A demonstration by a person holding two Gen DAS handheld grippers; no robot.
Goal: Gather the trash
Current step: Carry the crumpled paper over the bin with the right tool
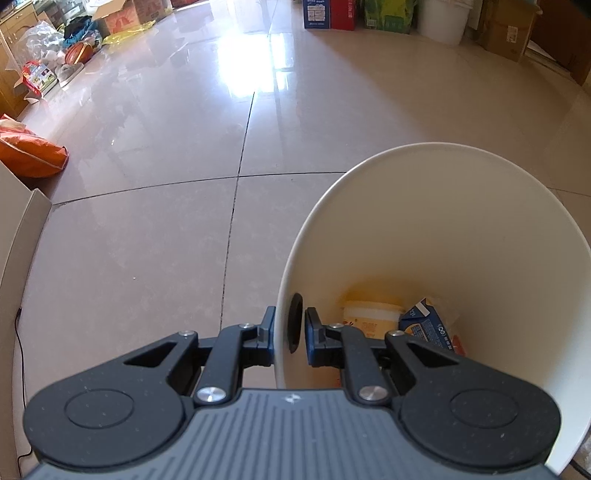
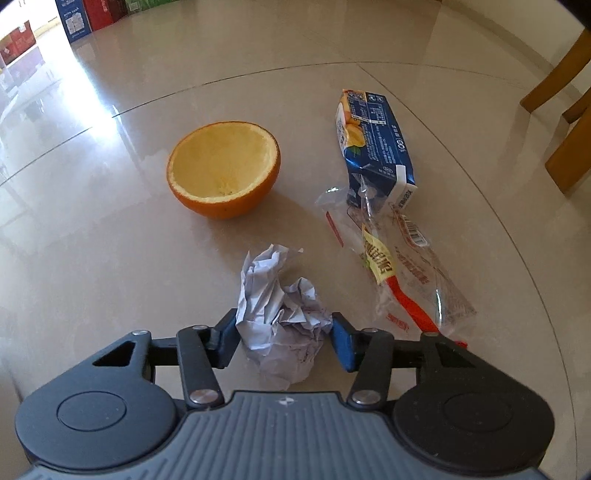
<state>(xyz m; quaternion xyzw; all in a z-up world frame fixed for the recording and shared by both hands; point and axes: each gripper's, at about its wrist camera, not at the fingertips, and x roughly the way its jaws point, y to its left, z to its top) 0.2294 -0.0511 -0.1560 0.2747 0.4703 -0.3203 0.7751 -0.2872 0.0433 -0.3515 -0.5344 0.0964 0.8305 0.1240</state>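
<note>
The floor [image 2: 110, 258] under me was glossy beige tile with dark seams, bright with window glare. On it, just ahead of my right tool [image 2: 283, 334], lay a crumpled paper ball [image 2: 280, 314]. Beyond the ball sat a hollowed orange half [image 2: 223, 168], cut side up. To the right lay a flattened blue juice carton [image 2: 376, 140], and touching its near end a clear plastic wrapper [image 2: 402, 266] with red print. In my left view an orange bag [image 1: 29, 151] lay on the tile at the left edge, with boxes [image 1: 328, 14] along the far wall.
</note>
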